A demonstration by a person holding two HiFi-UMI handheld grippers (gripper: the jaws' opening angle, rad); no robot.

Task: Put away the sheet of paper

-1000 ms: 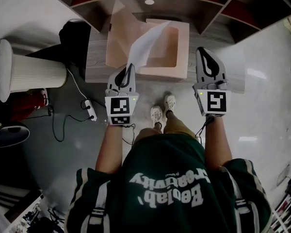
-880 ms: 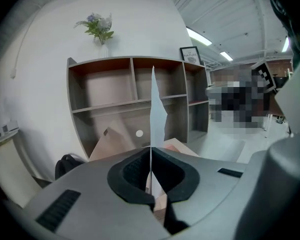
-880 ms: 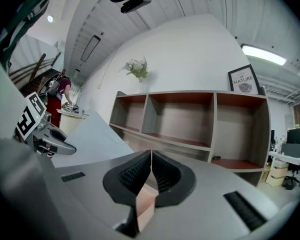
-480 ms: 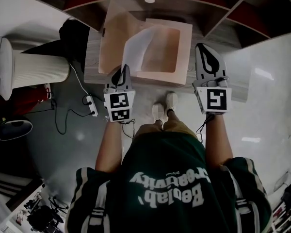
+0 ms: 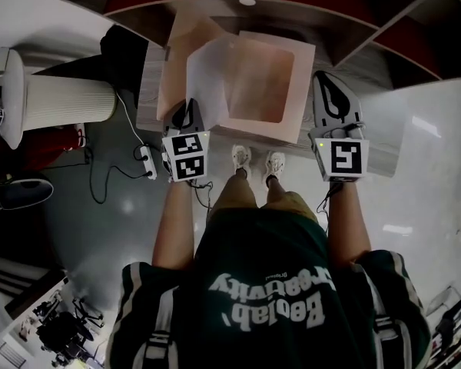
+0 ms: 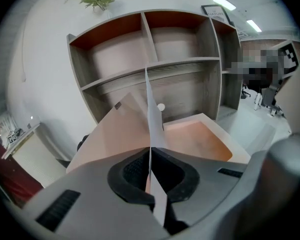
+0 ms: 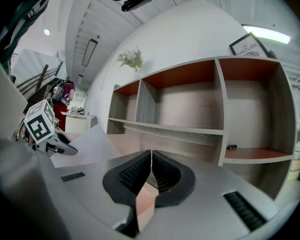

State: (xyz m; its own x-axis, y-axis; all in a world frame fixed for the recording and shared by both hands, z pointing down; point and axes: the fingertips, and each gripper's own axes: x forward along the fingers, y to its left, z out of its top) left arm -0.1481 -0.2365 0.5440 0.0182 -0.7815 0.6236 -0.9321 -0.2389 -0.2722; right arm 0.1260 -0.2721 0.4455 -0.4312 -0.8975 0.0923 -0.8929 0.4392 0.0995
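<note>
My left gripper (image 5: pixel 188 114) (image 6: pixel 150 149) is shut on the near edge of a white sheet of paper (image 5: pixel 211 75) (image 6: pixel 152 114). The sheet hangs over the open pink box (image 5: pixel 288 83) (image 6: pixel 200 139), which sits on a low wooden shelf; its lid (image 5: pixel 178 60) leans open to the left. In the left gripper view the sheet runs edge-on between the pads. My right gripper (image 5: pixel 332 98) (image 7: pixel 151 156) hovers at the box's right side, jaws shut with nothing between them.
A wooden shelf unit (image 6: pixel 155 59) (image 7: pixel 215 109) with red-backed compartments stands behind the box. A white ribbed cylinder (image 5: pixel 58 106) lies on the floor at left, with a power strip and cables (image 5: pixel 144 160) near it. The person's feet (image 5: pixel 253 160) stand by the shelf edge.
The left gripper has lowered with the paper, so the sheet now lies flatter over the box opening. The right gripper has shifted slightly and stays shut.
</note>
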